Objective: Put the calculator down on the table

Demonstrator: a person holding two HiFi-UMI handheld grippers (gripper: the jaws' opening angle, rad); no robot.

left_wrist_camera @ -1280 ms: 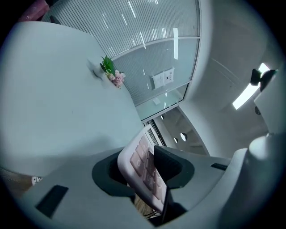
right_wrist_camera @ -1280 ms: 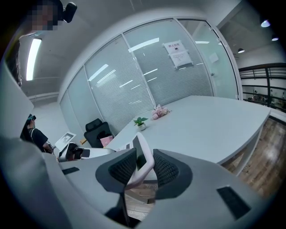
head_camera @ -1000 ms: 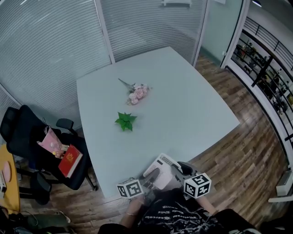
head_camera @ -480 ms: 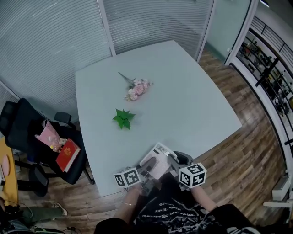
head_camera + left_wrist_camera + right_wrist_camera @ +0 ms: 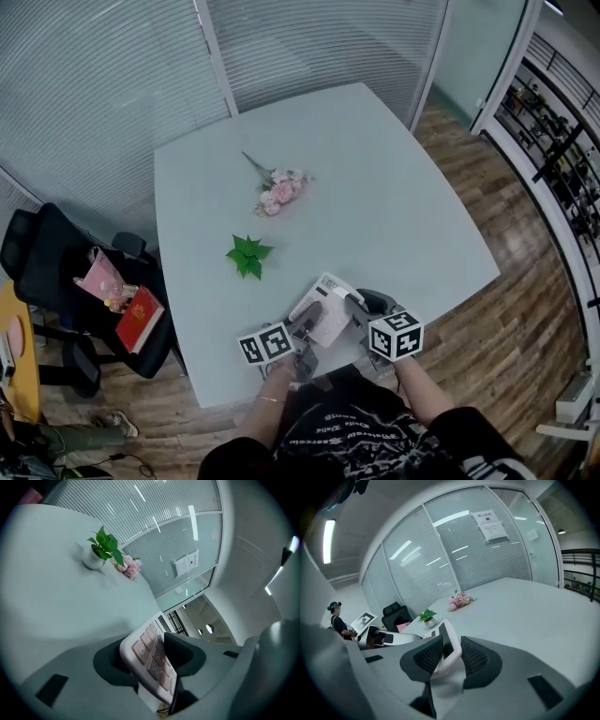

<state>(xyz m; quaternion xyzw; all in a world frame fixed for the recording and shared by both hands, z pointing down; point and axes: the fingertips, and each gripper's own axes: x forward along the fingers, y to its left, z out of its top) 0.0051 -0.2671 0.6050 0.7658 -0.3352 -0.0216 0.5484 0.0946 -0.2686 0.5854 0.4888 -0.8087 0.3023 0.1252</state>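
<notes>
Calculator (image 5: 446,637) tight between right claw (image 5: 451,655) pads

I see a pink-keyed white calculator (image 5: 323,317), a pale blue-grey table (image 5: 375,187), pink flowers (image 5: 279,192), a green plant (image 5: 247,255), and a red book (image 5: 141,320) at lower left.

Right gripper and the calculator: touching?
Touching. The right gripper view shows the right gripper with both fingers pressed on the calculator, no gap on either side.

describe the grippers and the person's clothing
Left gripper and right gripper: grey moulded bodies, black pads, each with a white cube bearing black square markers. The person wears a black top with white print. The left jaws have just been opening around the calculator.
</notes>
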